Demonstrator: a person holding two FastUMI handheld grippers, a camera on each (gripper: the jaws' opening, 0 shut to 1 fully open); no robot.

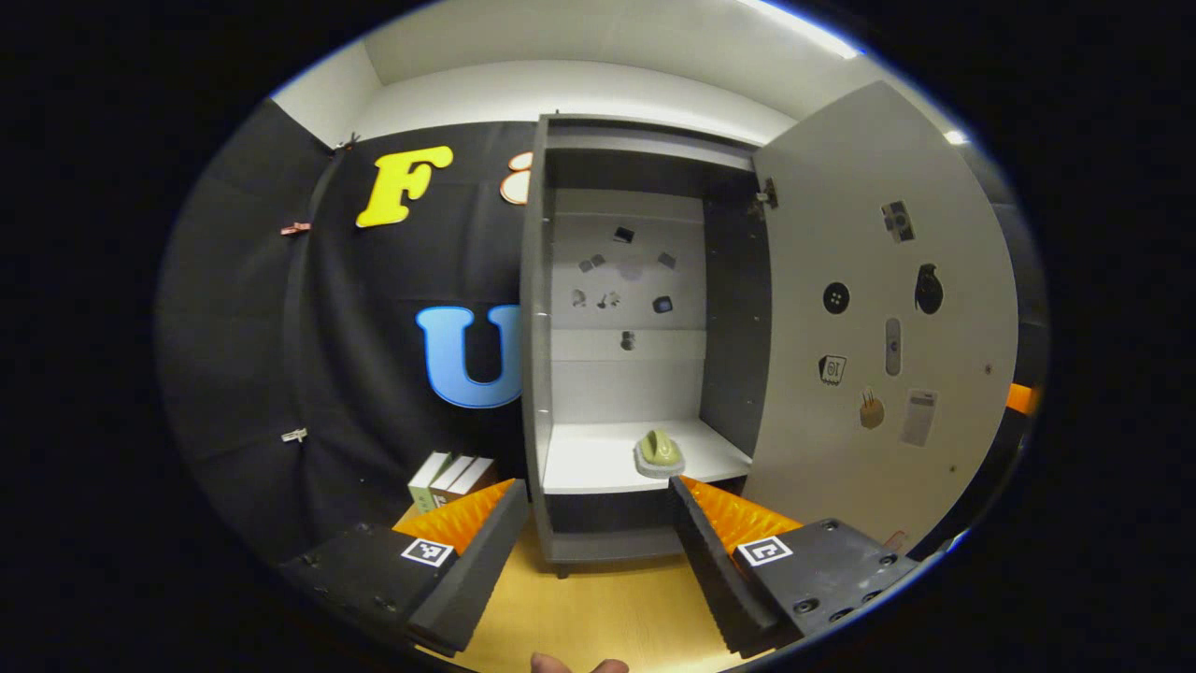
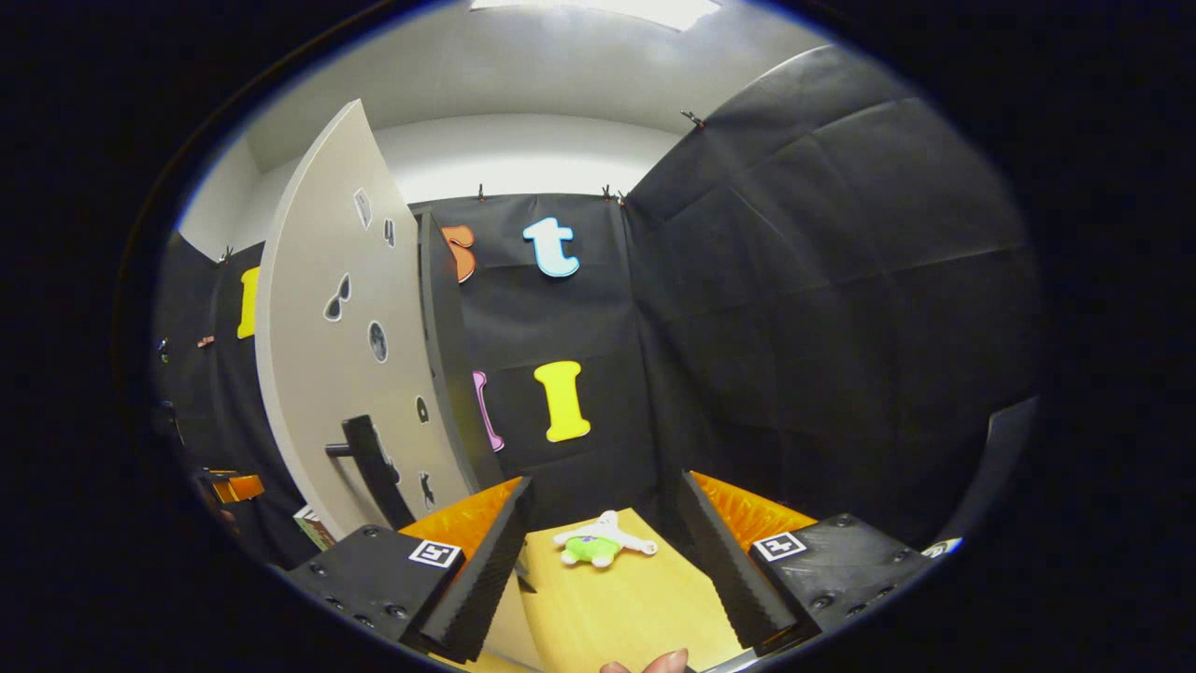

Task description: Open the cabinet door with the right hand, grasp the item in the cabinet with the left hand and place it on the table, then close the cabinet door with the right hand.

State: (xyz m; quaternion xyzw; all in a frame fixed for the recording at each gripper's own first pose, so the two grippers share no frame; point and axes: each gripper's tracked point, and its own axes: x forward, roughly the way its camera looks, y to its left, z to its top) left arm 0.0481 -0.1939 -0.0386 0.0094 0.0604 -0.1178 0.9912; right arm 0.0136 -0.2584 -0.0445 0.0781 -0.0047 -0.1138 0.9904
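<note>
On the cabinet's lower shelf, near its front edge and toward the right side: a small green item sitting on a pale base, untouched. Cabinet standing on the wooden tabletop, against the black cloth wall. Cabinet door swung fully open to the right, its inner face dotted with small stickers. More stickers on the back panel inside, above the shelf. Left of the cabinet, at the tabletop's far edge, a few books leaning together.

Left gripper in front of the open cabinet, fingers spread wide, nothing between them, the green item just beyond the gap. At the bottom rim of the left gripper view, a fingertip of the holding hand.

In the right gripper view, right gripper wide open as well, empty, just beside the door's outer face and clear of it. Dark door handle to the left of the gripper's left finger, not touched. Between the fingers and farther back on the tabletop, a small white-and-green plush toy lying flat near the far edge.
</note>
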